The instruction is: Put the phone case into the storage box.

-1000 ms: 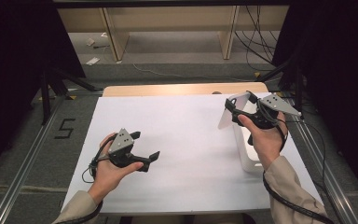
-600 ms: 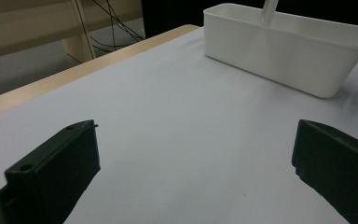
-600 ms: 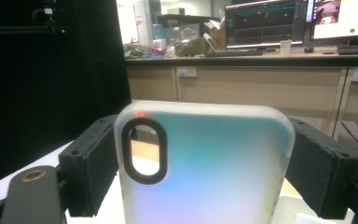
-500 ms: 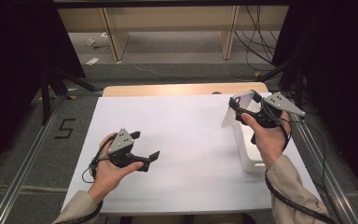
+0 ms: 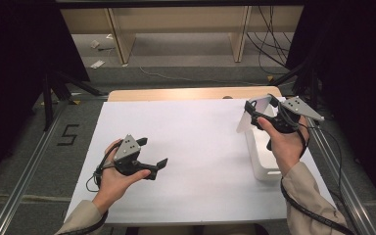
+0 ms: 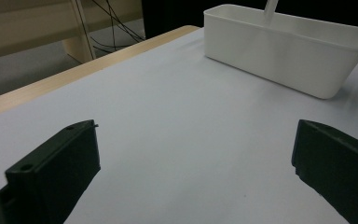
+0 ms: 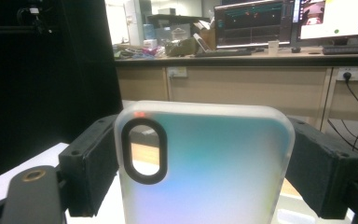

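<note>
The left hand [image 5: 115, 171] rests low over the table, its left gripper [image 5: 152, 159] pointing across to the right with jaws spread wide and nothing between them. The right hand [image 5: 285, 144] is raised, and the right gripper [image 5: 258, 111] has its jaws clamped against both edges of a flat piece.

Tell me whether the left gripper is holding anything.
No, the left gripper has its jaws spread wide over bare table.
</note>
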`<move>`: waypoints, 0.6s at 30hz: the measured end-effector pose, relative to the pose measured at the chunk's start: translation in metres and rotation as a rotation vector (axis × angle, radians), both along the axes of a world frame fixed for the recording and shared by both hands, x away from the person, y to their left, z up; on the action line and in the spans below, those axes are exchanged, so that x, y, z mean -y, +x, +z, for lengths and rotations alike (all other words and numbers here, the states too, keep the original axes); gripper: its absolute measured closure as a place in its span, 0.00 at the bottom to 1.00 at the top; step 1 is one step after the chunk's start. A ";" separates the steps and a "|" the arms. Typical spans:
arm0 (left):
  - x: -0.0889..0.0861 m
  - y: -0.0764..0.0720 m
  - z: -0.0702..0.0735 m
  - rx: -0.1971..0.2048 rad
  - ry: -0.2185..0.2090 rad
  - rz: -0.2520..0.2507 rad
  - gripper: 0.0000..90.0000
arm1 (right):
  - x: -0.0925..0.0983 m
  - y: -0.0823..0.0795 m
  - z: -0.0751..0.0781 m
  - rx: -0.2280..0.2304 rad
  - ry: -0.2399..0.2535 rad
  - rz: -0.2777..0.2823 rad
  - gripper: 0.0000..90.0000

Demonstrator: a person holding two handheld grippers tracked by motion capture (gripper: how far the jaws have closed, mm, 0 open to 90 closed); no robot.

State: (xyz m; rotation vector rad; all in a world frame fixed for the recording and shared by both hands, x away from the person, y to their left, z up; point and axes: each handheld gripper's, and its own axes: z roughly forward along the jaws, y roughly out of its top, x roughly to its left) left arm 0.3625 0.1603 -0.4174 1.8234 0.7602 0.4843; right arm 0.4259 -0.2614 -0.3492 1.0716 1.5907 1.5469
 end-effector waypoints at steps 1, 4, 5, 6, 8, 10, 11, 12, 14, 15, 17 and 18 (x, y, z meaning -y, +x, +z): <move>0.000 0.000 0.000 -0.003 -0.002 0.001 0.00 | 0.001 0.000 0.000 0.000 -0.001 -0.001 0.20; 0.000 0.000 0.000 -0.002 -0.001 0.002 0.00 | 0.003 0.000 0.000 0.000 -0.001 -0.010 0.20; 0.000 0.000 0.000 0.000 0.001 0.002 0.00 | 0.003 0.000 0.000 -0.002 -0.002 -0.012 0.20; 0.000 0.000 0.000 0.000 0.001 0.002 0.00 | 0.004 0.001 0.000 -0.001 -0.003 -0.014 0.20; 0.000 0.000 0.000 0.001 0.001 0.002 0.00 | 0.005 0.001 0.000 -0.001 -0.001 -0.019 0.20; 0.000 0.000 0.000 -0.002 -0.002 0.003 0.00 | 0.006 0.001 0.000 -0.002 -0.002 -0.022 0.20; 0.000 0.000 0.000 -0.002 -0.002 0.002 0.00 | 0.007 0.001 0.000 -0.004 -0.004 -0.025 0.20; 0.000 0.000 0.000 -0.002 -0.002 0.003 0.00 | 0.007 0.001 0.000 -0.004 -0.004 -0.029 0.20; 0.000 0.000 0.000 0.001 0.000 0.002 0.00 | 0.009 0.002 0.000 -0.003 -0.001 -0.033 0.20; 0.000 0.000 0.000 0.002 0.000 0.002 0.00 | 0.009 0.002 0.000 0.001 -0.001 -0.036 0.20; 0.000 0.000 0.000 0.002 0.001 0.003 0.00 | 0.011 0.002 0.001 -0.001 -0.002 -0.041 0.20; 0.000 0.000 0.000 0.001 0.000 0.003 0.00 | 0.012 0.002 0.001 -0.001 -0.003 -0.045 0.20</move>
